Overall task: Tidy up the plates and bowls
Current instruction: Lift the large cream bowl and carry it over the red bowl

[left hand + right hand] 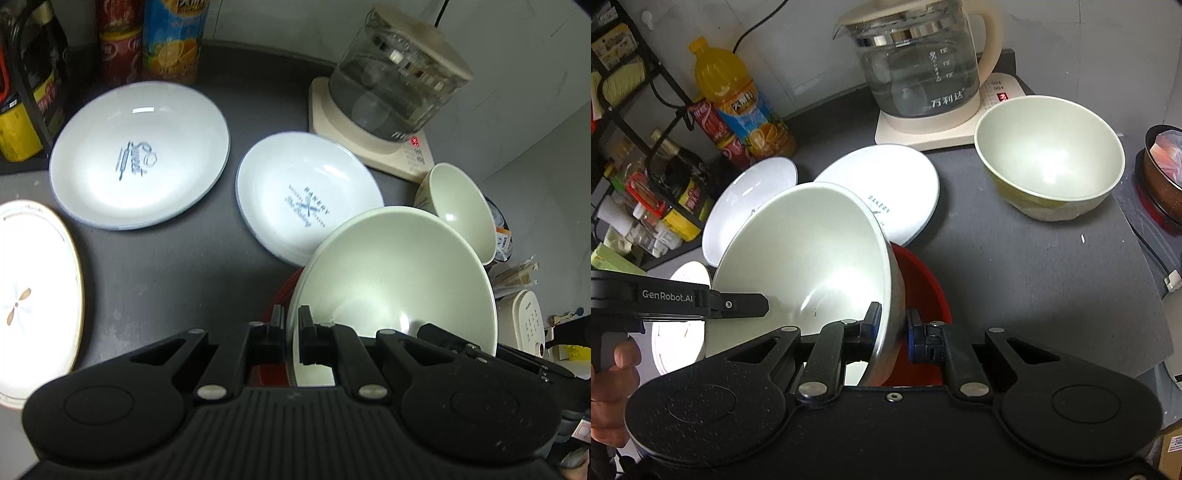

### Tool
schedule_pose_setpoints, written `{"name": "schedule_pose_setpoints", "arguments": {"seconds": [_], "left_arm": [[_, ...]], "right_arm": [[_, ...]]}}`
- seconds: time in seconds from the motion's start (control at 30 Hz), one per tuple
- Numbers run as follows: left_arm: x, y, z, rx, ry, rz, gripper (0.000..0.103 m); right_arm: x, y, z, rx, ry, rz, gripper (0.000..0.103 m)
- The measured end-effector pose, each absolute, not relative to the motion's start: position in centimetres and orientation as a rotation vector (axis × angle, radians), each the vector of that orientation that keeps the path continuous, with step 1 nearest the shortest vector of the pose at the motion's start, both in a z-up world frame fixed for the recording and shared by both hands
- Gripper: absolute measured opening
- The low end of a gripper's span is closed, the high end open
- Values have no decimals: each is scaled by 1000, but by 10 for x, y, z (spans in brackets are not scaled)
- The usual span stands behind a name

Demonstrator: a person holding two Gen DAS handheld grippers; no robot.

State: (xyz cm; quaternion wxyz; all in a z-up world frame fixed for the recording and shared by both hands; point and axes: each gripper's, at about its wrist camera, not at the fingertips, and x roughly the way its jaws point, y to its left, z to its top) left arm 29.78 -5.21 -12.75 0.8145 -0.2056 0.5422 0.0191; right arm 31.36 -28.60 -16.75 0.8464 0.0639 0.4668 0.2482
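Dark grey desk (pixel 1015 258) underneath everything, crowded along its back edge. At the back right, on a cream base, a glass kettle (pixel 916 62) with water inside. Nearer the middle, flat on the desk, two white plates with blue print: the larger "Sweet" plate (pixel 140 155) toward the left, the "Bakery" plate (pixel 306 195) just beside it, apart from it. At the far left edge, partly cut off, a gold-rimmed plate (pixel 33 291) with a small flower motif.

Held up and tilted over a red bowl (pixel 927 280), a large pale green bowl (pixel 812 258), gripped at its rim from two sides. Clamped on the rim, one finger inside and one outside: left gripper (pixel 291 321), fingers drawn narrow onto the thin wall. Likewise pinching the opposite rim: right gripper (pixel 892 325), fingers narrow with the bowl wall between them. Whether the green bowl touches the red one underneath: cannot tell.

Standing upright and well apart on the right, near the kettle base, a smaller green bowl (pixel 1049 158) with a patterned outside.

Behind the plates at the back left, an orange juice bottle (pixel 738 103) and red cans (pixel 720 133) close together. At the lower left of the right wrist view, a hand (pixel 613 384) on the other gripper's handle.
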Motion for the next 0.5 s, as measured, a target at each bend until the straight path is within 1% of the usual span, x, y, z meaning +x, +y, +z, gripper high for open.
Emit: {"name": "schedule_pose_setpoints", "arguments": {"seconds": [0.23, 0.5], "left_arm": [[300, -50, -140, -470, 1201, 30, 6], [299, -48, -131, -456, 1198, 24, 10]], "right_arm": [[322, -288, -173, 137, 994, 492, 14], [322, -285, -179, 139, 1000, 483, 14]]}}
